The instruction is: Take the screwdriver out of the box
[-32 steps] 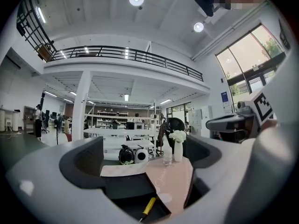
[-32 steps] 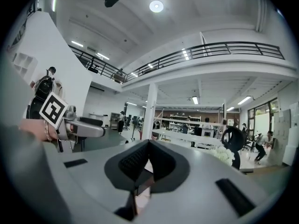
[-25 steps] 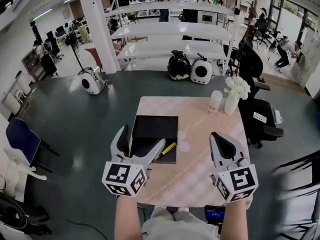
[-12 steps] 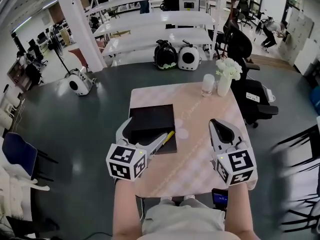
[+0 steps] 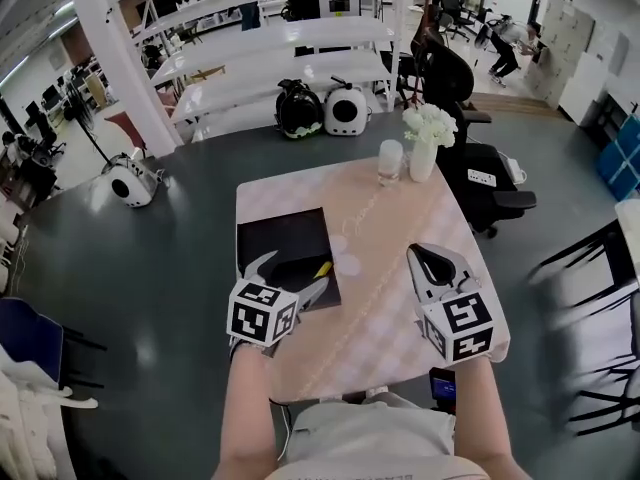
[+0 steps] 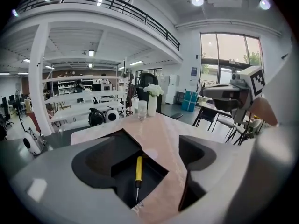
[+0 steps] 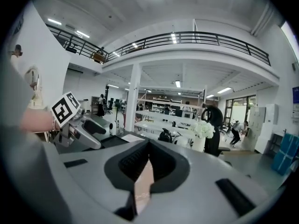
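A: Left gripper (image 6: 154, 149) jaws?

B: Spread wide, and they have just been closing a little. Nothing is pinched. Seen between them is the yellow-handled screwdriver with a thin metal shaft (image 6: 138, 168), with neither pad touching it.

A: Where does the screwdriver lie?

B: Inside the flat black box (image 6: 154, 172), in its nearer part, close to the right edge. The handle points away from the person and the tip towards them. In the head view the left gripper (image 5: 290, 274) hangs over the box's near end, with the screwdriver (image 5: 322, 269) just beyond its right jaw.

A: Right gripper (image 7: 148, 143)?

B: Jaws pressed together at the tips, holding nothing. It (image 5: 432, 254) sits over the right side of the pale pink checked table (image 5: 400, 218), well apart from the box (image 5: 280, 236).

A: Further out?

B: At the table's far edge, a white vase of white flowers (image 5: 425, 136) with a clear glass (image 5: 389, 161) just beside it.
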### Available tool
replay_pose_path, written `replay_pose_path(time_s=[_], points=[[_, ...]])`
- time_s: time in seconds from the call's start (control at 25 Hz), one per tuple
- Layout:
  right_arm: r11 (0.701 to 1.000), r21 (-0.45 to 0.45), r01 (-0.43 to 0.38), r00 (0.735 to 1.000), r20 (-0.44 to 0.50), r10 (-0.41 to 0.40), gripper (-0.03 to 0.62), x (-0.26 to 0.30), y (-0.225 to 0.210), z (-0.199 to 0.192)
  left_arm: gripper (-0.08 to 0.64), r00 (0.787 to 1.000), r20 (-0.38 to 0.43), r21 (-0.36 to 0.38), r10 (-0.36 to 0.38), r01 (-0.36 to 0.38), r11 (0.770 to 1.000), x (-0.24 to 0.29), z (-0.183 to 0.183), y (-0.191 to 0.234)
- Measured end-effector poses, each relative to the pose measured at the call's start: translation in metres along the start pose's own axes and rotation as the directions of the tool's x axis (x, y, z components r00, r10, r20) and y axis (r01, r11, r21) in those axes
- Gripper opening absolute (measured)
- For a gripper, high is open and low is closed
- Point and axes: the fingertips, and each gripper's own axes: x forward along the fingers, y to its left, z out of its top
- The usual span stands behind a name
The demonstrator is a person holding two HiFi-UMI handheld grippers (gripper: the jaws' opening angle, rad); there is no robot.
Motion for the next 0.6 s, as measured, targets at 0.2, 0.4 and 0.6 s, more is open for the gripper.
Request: replay_pose_path(time_s=[0.2, 0.4, 0.6], points=[[1.000, 0.020, 0.010, 0.999, -0.046, -0.009, 0.006, 0.001, 0.000, -0.019, 0.262, 0.993, -0.119, 0.018, 0.000, 0.002, 1.000, 0.022, -0.024, 0.008], [0.998, 0.047, 0.030, 0.996, -0.084, -0.026, 0.006, -0.001, -0.003, -0.037, 0.235, 0.968, -0.247, 0.019, -0.045, 0.052, 0.998, 0.046, -0.052, 0.008], [0.995, 0.075, 0.060, 0.991, -0.120, -0.051, 0.006, -0.005, -0.009, -0.054, 0.233, 0.928, -0.359, 0.009, -0.097, 0.107, 0.994, 0.073, -0.079, 0.006]])
